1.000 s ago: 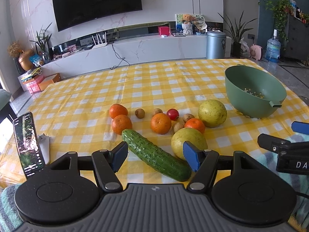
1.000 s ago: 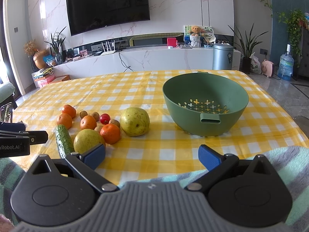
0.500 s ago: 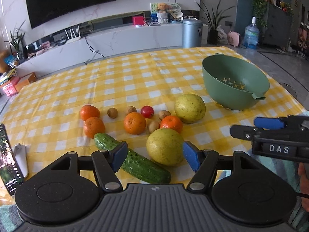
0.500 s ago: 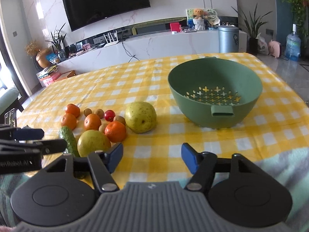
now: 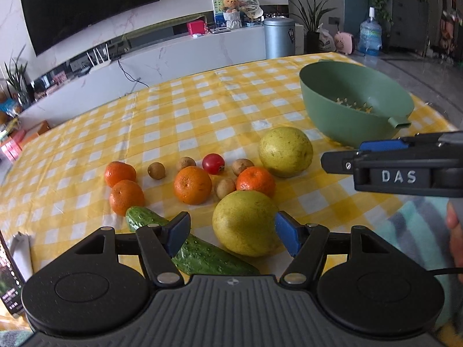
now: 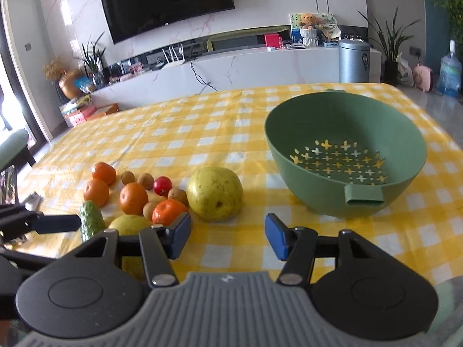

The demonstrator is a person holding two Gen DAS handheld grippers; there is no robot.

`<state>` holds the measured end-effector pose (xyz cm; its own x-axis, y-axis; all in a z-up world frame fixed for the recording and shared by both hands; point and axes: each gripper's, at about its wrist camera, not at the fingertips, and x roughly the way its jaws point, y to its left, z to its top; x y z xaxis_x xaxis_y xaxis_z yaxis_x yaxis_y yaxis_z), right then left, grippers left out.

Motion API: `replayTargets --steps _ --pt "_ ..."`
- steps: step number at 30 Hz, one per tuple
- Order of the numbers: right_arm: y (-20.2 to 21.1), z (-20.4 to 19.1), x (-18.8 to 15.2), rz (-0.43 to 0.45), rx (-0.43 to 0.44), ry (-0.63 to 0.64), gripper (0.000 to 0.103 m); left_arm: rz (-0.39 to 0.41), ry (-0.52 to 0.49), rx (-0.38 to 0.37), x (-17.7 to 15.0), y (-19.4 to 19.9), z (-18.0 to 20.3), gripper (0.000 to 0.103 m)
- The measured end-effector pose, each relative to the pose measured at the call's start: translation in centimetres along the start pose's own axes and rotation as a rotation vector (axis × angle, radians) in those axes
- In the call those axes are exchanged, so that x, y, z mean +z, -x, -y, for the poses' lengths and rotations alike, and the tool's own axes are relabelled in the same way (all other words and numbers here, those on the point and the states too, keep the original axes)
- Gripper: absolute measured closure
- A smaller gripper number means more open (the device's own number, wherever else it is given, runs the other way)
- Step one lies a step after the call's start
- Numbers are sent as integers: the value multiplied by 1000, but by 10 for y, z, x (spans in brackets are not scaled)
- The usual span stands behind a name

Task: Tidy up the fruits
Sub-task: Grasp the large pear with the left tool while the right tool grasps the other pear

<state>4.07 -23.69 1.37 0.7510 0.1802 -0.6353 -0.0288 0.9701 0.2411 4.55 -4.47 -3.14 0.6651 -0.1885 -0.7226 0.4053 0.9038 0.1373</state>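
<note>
Fruit lies on a yellow checked tablecloth [image 5: 202,110]: two big yellow-green pears, the near pear [image 5: 245,222] and the far pear [image 5: 285,151], several oranges such as the middle orange [image 5: 192,184], a red tomato [image 5: 213,163], small brown fruits and a cucumber [image 5: 199,248]. An empty green colander bowl [image 6: 344,150] stands to the right. My left gripper [image 5: 231,232] is open, its blue pads either side of the near pear, not touching. My right gripper [image 6: 227,235] is open and empty, just in front of the far pear [image 6: 214,193].
A phone [image 5: 8,277] and a white packet [image 5: 21,248] lie at the table's left edge. A striped towel [image 5: 416,231] covers the near right corner. A TV wall and white console stand beyond the table.
Both grippers moved forward toward the fruit. The left one shifted right, from the cucumber to the near pear. The right gripper's jaws narrowed somewhat.
</note>
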Motion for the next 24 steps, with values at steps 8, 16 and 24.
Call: replayTargets --steps 8,16,24 --pt "-14 2 1 -16 22 -31 46 -39 7 -20 3 -19 3 21" --pt "-27 7 3 -17 53 -92 45 -74 20 -68 4 -35 5 17" --pt "-41 4 5 -27 68 -109 40 -84 56 -120 4 -45 3 24"
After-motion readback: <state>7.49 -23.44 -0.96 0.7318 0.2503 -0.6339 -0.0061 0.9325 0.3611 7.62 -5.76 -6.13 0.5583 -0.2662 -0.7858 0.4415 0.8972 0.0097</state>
